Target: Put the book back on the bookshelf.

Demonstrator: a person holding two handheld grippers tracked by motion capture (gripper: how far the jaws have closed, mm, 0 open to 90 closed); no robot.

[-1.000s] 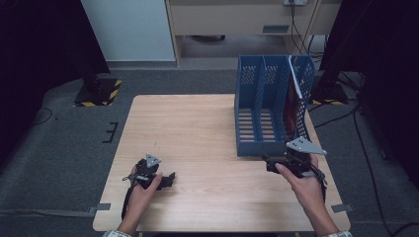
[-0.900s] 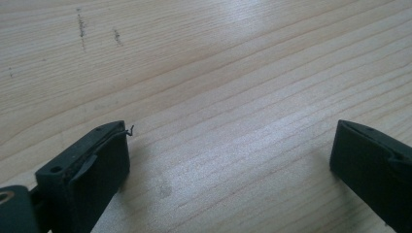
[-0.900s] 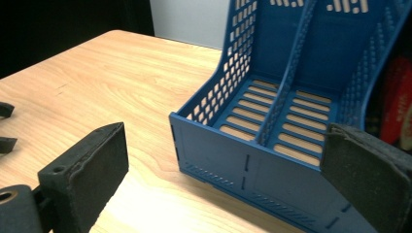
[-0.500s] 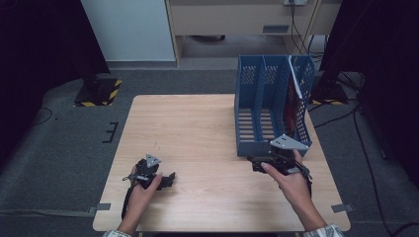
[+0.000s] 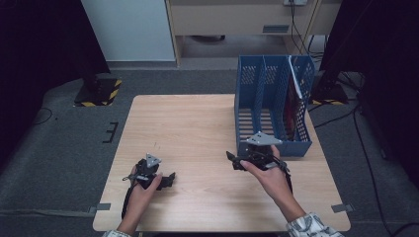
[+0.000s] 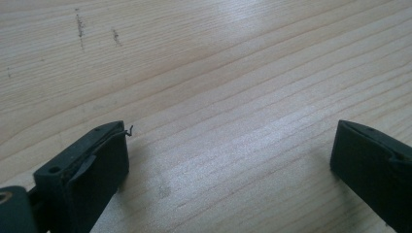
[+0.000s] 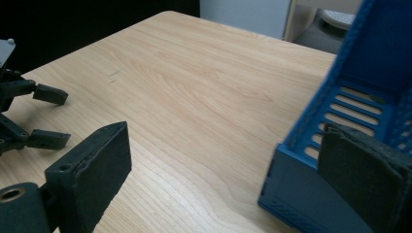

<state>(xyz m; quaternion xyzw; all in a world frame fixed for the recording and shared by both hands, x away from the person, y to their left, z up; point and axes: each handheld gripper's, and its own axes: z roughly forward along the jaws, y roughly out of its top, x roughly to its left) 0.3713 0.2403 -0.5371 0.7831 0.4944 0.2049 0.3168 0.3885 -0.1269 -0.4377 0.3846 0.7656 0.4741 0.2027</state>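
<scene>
A blue three-slot file rack (image 5: 269, 98) stands upright at the table's right side, with a red folder (image 5: 295, 106) in its rightmost slot. My right gripper (image 5: 233, 161) is held just in front of the rack's near left corner and points left. In the right gripper view it (image 7: 228, 145) is open with nothing between its fingers, the rack's (image 7: 340, 111) corner close by the right one. My left gripper (image 5: 170, 179) rests low near the front left of the table. The left gripper view shows it (image 6: 228, 150) wide open over bare wood.
The light wooden table (image 5: 188, 123) has bare room across its left and middle. The left gripper (image 7: 29, 116) appears at the far left of the right gripper view. Dark floor, cables and a white cabinet (image 5: 128, 29) lie beyond the table.
My right gripper has moved left along the rack's front, from its right corner to its left corner. The left gripper has stayed where it was.
</scene>
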